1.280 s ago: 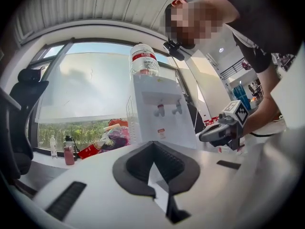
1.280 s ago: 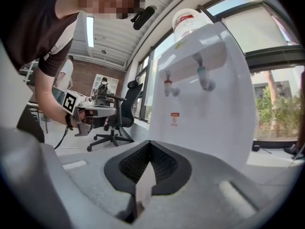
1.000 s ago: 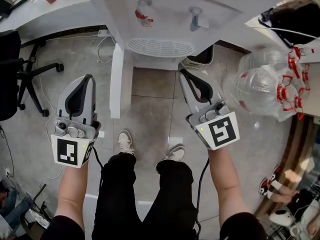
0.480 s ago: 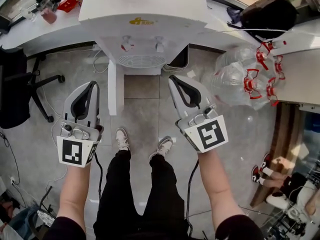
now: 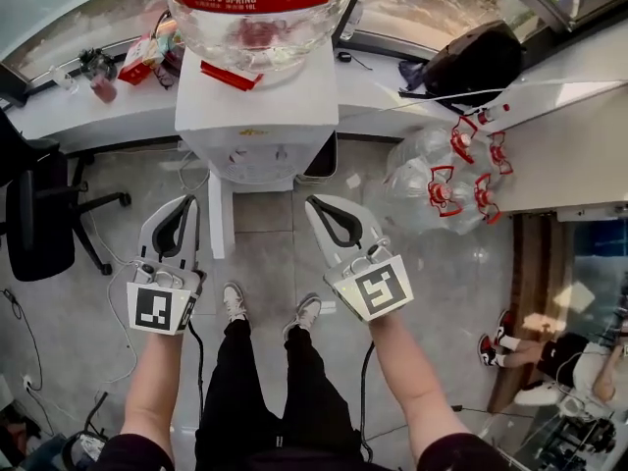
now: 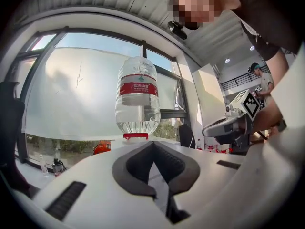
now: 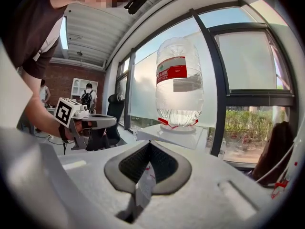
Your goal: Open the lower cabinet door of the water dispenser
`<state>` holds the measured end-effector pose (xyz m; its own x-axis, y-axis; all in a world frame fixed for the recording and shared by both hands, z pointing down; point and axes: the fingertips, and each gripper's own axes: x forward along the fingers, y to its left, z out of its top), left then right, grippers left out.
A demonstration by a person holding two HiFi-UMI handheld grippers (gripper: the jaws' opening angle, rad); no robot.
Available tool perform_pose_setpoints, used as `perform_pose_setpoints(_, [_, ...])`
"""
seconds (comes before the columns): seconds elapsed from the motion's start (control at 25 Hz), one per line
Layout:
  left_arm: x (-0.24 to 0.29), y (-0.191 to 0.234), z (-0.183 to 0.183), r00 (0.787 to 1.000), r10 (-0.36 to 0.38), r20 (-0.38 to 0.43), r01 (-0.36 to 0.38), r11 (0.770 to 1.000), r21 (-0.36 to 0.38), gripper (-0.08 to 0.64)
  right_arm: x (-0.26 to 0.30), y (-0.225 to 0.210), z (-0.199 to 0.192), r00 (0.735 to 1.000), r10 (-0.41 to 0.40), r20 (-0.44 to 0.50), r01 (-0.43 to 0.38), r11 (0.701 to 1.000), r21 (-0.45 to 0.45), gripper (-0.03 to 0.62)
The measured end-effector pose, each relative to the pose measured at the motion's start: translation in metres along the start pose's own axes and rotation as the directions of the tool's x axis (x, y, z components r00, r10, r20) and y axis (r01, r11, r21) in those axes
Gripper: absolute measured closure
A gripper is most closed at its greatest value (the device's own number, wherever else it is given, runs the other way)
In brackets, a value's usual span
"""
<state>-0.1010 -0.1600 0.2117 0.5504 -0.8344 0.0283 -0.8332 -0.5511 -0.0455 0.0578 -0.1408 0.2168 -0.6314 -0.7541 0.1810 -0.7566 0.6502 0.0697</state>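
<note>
The white water dispenser (image 5: 257,116) stands at the top middle of the head view with a big clear water bottle (image 5: 260,8) on it. Its lower cabinet door (image 5: 221,214) sticks out toward me, seen edge-on as a white strip. My left gripper (image 5: 183,202) hangs just left of that door, shut and empty. On the door's right, my right gripper (image 5: 316,204) is also shut with nothing held. Both are clear of the dispenser. The left gripper (image 6: 153,143) and right gripper (image 7: 149,143) views look level at the bottle (image 6: 138,99) (image 7: 178,85), pads together.
A black office chair (image 5: 39,224) stands at the left. Several empty clear bottles (image 5: 442,180) lie on the floor to the right, below a black bag (image 5: 471,62) on the counter. My shoes (image 5: 235,302) are below the grippers. Cables trail over the floor at left.
Both grippers have risen with my head, and the dispenser now looks smaller and farther. The bottle on top has come into view. Both stay shut.
</note>
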Motion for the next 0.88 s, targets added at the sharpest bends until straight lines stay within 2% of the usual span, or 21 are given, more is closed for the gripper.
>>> perform_pose_setpoints(0.08, [0.002, 0.002, 0.018, 1.0, 0.002, 0.006, -0.002, 1.0, -0.014, 0.553, -0.001, 0.003, 0.023, 0.998, 0.019, 0.053, -0.018, 1.0, -0.017, 0.588])
perform_pose_setpoints(0.24, [0.001, -0.002, 0.056, 1.0, -0.01, 0.024, 0.011, 1.0, -0.012, 0.552, -0.018, -0.001, 0.041, 1.0, -0.014, -0.018, 0.015, 0.999, 0.048, 0.589])
perform_pose_setpoints(0.44, [-0.001, -0.01, 0.094, 1.0, -0.017, 0.022, 0.017, 1.0, 0.007, 0.553, -0.04, -0.014, 0.081, 0.997, -0.067, 0.028, 0.065, 0.994, 0.089, 0.589])
perform_pose_setpoints(0.72, [-0.005, -0.022, 0.151, 0.997, -0.006, 0.071, 0.004, 0.999, 0.04, 0.552, -0.068, -0.028, 0.128, 0.993, -0.091, 0.073, 0.087, 0.994, 0.062, 0.588])
perform_pose_setpoints(0.88, [-0.013, -0.031, 0.185, 0.996, -0.004, 0.092, -0.002, 0.998, 0.059, 0.552, -0.084, -0.034, 0.151, 0.993, -0.079, 0.088, 0.075, 0.996, 0.053, 0.589])
